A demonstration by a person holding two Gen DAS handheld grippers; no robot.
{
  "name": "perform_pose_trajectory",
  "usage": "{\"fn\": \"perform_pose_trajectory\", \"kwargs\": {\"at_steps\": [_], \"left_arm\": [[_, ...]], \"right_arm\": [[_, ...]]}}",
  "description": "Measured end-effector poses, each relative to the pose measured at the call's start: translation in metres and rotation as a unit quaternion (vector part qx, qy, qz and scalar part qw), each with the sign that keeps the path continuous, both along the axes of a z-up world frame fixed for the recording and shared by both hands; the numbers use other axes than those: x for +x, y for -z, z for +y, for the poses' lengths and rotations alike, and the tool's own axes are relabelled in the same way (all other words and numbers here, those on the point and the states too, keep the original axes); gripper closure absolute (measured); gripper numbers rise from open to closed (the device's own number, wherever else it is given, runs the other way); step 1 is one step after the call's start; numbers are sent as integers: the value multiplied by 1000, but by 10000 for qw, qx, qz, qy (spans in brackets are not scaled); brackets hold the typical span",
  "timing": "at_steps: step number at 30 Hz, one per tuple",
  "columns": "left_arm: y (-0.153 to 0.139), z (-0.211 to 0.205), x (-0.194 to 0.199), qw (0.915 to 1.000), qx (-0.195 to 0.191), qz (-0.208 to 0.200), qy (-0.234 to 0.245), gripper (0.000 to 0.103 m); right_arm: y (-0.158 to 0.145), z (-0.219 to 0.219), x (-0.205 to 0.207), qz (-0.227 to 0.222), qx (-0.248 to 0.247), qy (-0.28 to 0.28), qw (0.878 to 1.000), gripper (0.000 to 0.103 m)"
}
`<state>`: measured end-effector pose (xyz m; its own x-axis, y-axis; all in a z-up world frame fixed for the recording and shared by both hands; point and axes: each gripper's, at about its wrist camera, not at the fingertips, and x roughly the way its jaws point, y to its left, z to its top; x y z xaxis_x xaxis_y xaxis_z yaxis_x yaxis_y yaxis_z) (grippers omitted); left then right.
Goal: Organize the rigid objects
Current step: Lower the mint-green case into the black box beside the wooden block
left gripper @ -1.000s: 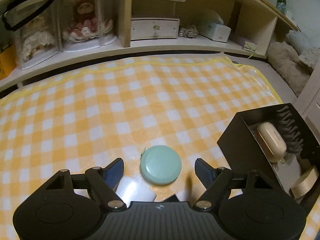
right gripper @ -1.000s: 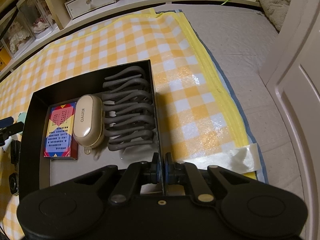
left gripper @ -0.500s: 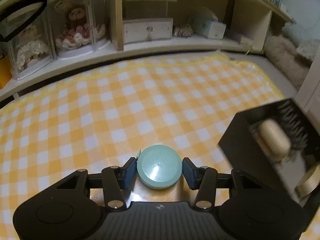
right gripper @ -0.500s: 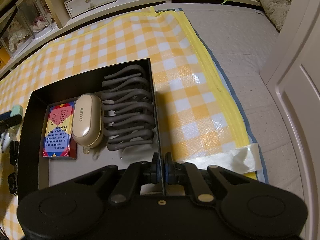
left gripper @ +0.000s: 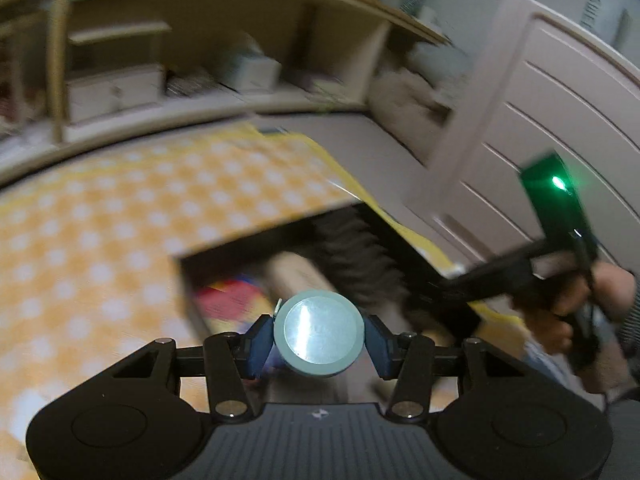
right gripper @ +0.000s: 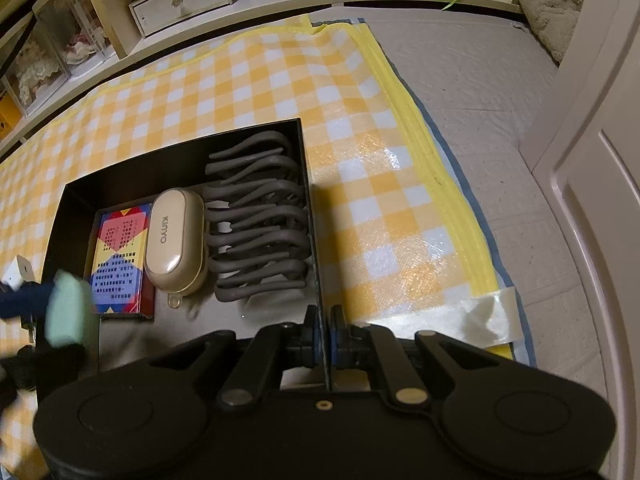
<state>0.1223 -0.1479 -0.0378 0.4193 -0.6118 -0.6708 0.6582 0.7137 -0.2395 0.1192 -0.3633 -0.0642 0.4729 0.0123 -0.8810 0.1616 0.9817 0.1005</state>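
Note:
A round pale-green case (left gripper: 320,330) is off the mat, pinched edge to edge by my left gripper (left gripper: 319,344), which is shut on it just above the near left part of the black box (left gripper: 186,268). The right wrist view shows the same case (right gripper: 68,308) at the box's left wall (right gripper: 52,236). My right gripper (right gripper: 324,344) is shut on the box's right wall. Inside lie a colourful card box (right gripper: 120,256), a beige oval case (right gripper: 174,240) and a grey ridged rack (right gripper: 260,232).
The box sits on a yellow checked mat (right gripper: 280,80), taped at its corner (right gripper: 488,316). A white adapter (right gripper: 18,272) lies left of the box. Low shelves with a drawer unit (right gripper: 180,0) line the back. A white door (right gripper: 600,160) stands on the right.
My left gripper closed on the green case, lifted it off the mat and swung right until it hangs over the box. The right gripper has kept still on the wall.

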Motion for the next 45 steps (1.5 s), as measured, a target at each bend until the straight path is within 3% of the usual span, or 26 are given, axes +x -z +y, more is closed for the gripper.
{"fn": "perform_pose_trajectory", "kwargs": {"at_steps": [6, 17, 18, 20, 32, 37, 40, 45], "left_arm": [[20, -32, -2, 9995, 53, 292, 125, 52], [44, -57, 9, 9975, -445, 506, -196, 51], [45, -57, 9, 9976, -427, 511, -185, 49], [45, -57, 7, 9979, -369, 507, -141, 34], [44, -54, 3, 9976, -164, 680, -21, 37], [45, -50, 2, 9929, 55, 1187, -8, 46], [42, -45, 0, 9916, 142, 1284, -21, 51], [40, -40, 1, 9869, -87, 1588, -285, 45]], "right_arm": [[0, 0, 0, -1, -7, 0, 10000, 97], [0, -1, -2, -14, 39, 17, 10000, 97], [0, 0, -1, -18, 42, 17, 10000, 97], [0, -1, -1, -15, 49, 21, 10000, 97], [0, -1, 0, -18, 65, 26, 10000, 97], [0, -1, 0, -19, 70, 27, 10000, 97], [0, -1, 0, -20, 73, 22, 10000, 97], [0, -1, -1, -21, 107, 15, 9999, 97]]}}
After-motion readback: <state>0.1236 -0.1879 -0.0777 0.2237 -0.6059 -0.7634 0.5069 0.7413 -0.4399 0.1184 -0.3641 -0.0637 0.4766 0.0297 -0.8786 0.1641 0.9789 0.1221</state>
